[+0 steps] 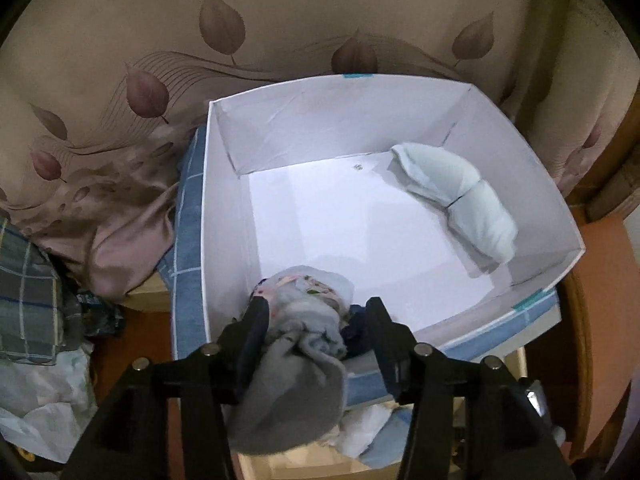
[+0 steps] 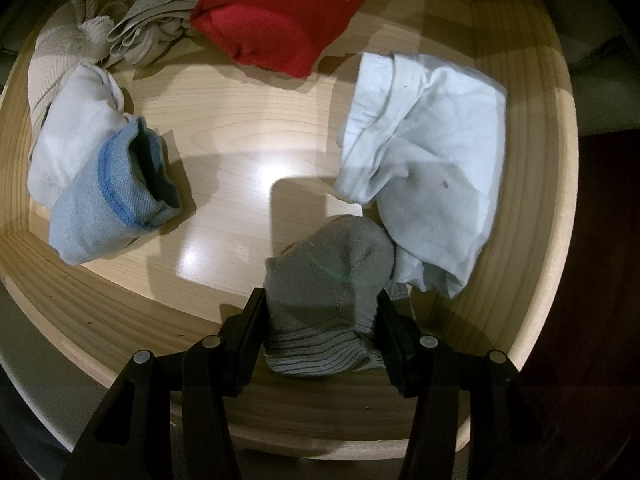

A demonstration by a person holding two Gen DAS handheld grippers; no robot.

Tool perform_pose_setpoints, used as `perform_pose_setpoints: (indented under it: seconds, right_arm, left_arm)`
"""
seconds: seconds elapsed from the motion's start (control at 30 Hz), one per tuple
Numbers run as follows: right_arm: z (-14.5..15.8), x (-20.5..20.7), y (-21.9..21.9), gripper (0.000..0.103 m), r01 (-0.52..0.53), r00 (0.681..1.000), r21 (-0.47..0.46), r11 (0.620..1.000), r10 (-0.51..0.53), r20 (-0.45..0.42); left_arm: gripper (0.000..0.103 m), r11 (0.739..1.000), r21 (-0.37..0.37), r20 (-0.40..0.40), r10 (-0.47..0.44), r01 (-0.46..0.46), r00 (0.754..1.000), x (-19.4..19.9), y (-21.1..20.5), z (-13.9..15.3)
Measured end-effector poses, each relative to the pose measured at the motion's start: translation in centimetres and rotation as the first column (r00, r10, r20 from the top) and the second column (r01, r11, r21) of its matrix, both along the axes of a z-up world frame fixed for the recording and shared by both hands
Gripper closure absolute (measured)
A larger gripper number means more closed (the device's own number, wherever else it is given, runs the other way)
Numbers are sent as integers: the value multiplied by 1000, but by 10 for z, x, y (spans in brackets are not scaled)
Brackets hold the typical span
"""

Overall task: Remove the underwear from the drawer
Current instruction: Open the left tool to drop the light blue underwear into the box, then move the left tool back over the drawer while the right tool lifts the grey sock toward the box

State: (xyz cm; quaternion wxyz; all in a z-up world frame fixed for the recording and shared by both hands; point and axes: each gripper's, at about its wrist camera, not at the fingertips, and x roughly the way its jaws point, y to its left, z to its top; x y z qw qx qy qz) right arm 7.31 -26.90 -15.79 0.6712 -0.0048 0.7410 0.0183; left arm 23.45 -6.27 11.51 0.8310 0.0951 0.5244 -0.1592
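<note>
My left gripper (image 1: 316,312) carries a soft grey fleecy bundle with a floral trim (image 1: 300,320), jaws pressed against its sides, hovering over the near rim of the white paper-lined box (image 1: 224,208), where a pale blue rolled garment (image 1: 456,196) already lies at the far right. I judge this the drop-off step: next, lower and release inside. My right gripper (image 2: 320,320) is down in the light wooden drawer (image 2: 248,152), jaws narrowed around a grey ribbed knit piece (image 2: 332,280); next, lift it clear. A crumpled pale blue cotton brief (image 2: 432,160), a red mesh one (image 2: 280,24) and a blue-and-white roll (image 2: 104,184) remain.
</note>
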Motion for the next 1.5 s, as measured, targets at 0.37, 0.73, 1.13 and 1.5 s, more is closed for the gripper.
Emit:
perform_pose_setpoints:
  seconds: [0.37, 0.73, 1.13, 1.5]
  right_arm:
    - [0, 2, -1, 55, -1, 1000, 0, 1000, 1, -2]
    - [2, -1, 2, 59, -4, 1000, -4, 1000, 4, 23]
    - [14, -9, 3, 67, -7, 993, -28, 1000, 11, 118]
    - [40, -8, -6, 68, 18, 975, 35, 999, -25, 222]
  left_arm:
    - [49, 994, -104, 85, 40, -31, 996, -22, 25, 44]
    - [49, 999, -46, 108, 27, -22, 994, -65, 65, 45]
    - [49, 995, -27, 2, 98, -98, 995, -95, 97, -33]
    - [49, 984, 5, -49, 178, -178, 983, -128, 94, -106]
